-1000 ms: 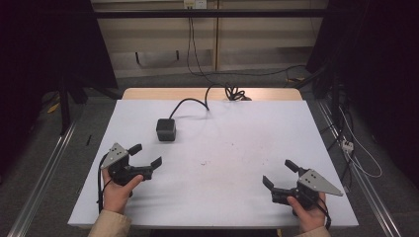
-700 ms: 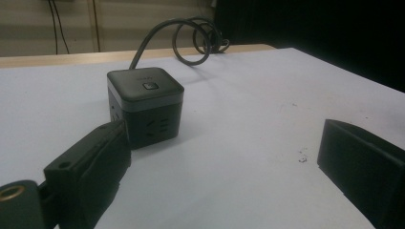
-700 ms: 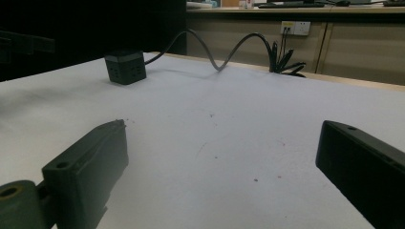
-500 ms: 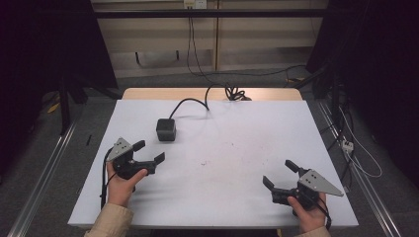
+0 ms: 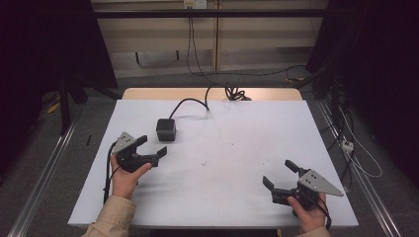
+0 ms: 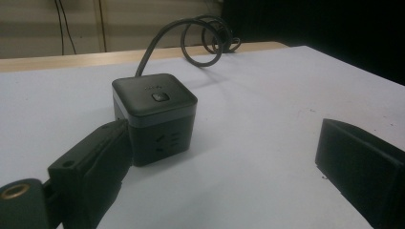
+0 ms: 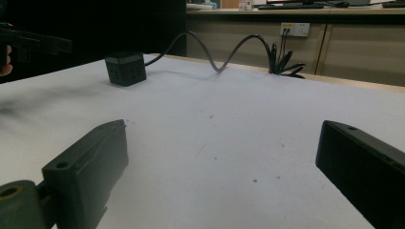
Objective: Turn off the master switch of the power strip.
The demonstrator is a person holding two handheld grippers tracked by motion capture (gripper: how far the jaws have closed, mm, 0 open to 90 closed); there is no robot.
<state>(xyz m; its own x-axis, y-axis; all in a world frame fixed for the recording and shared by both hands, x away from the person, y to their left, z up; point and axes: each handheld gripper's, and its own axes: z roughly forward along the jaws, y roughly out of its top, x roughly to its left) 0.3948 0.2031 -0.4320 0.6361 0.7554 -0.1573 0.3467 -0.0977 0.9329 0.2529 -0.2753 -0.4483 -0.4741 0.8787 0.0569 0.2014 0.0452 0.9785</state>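
Note:
A black cube power socket [image 5: 166, 129] with a top button sits on the white table [image 5: 237, 148], its thick black cable [image 5: 190, 102] running to the far edge. My left gripper [image 5: 152, 144] is open, just in front of and slightly left of the cube. In the left gripper view the cube [image 6: 155, 117] stands close, right by the tip of the left jaw, while the right jaw is well off to its side. My right gripper [image 5: 280, 174] rests open near the table's front right, with nothing between its jaws. From there the cube [image 7: 125, 68] shows far off.
The cable coils [image 5: 236, 93] at the table's far edge on a wooden strip. Wall sockets [image 7: 294, 29] and hanging cables sit behind. Metal rails [image 5: 44, 173] run along both table sides.
My left gripper has moved forward and to the right, closing in on the cube socket. The right gripper has stayed in place.

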